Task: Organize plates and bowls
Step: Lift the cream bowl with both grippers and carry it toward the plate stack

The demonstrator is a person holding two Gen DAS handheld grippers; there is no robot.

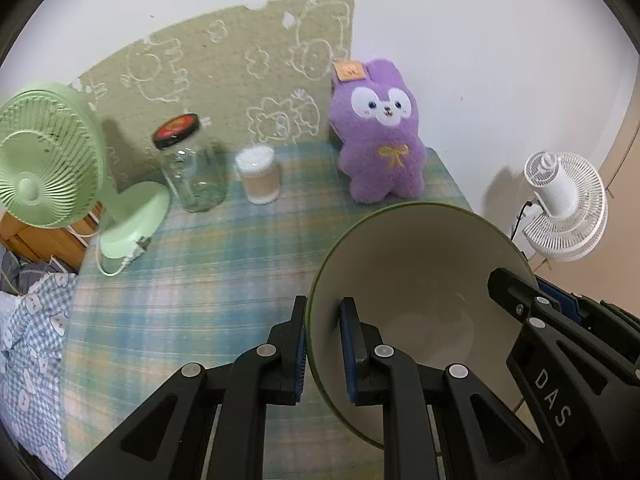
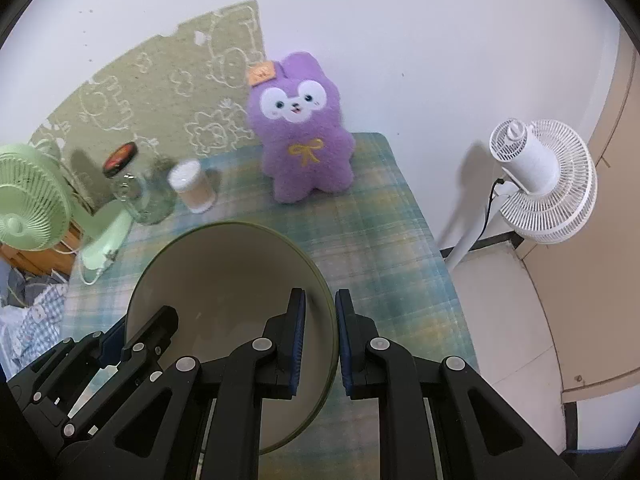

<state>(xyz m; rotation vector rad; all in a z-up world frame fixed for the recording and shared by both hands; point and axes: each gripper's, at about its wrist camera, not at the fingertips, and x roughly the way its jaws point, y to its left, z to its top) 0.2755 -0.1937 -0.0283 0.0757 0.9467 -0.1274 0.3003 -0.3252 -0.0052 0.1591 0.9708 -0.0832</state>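
The left gripper [image 1: 323,344] is clamped on the left rim of a bowl [image 1: 420,280], one finger outside the wall and one inside. The right gripper [image 2: 320,340] pinches the opposite rim of the same bowl [image 2: 224,276] in the same way, so the bowl hangs between the two, tilted with its pale inside toward the cameras and its green outer edge showing. From the left wrist the other gripper's black body reaches in at the bowl's far right side.

Beneath and ahead of the grippers lies a table covered by a blue-green checked cloth [image 1: 192,280]. Ahead and to the left of the left gripper stands a green desk fan [image 1: 44,156] on its round foot, its cord trailing on the cloth. Just beyond it, further right, is an empty glass jar [image 1: 192,168] with a black and red lid, and beside that a small lidded cup [image 1: 258,176]. Straight ahead a purple plush rabbit [image 1: 380,136] sits upright near the table's far edge.

Behind these a green mat [image 1: 224,76] with white outline drawings leans on the white wall [image 2: 400,20]. Off the table's right side a white standing fan [image 2: 540,180] faces away. To the left, blue checked fabric [image 1: 36,336] lies beside the table.
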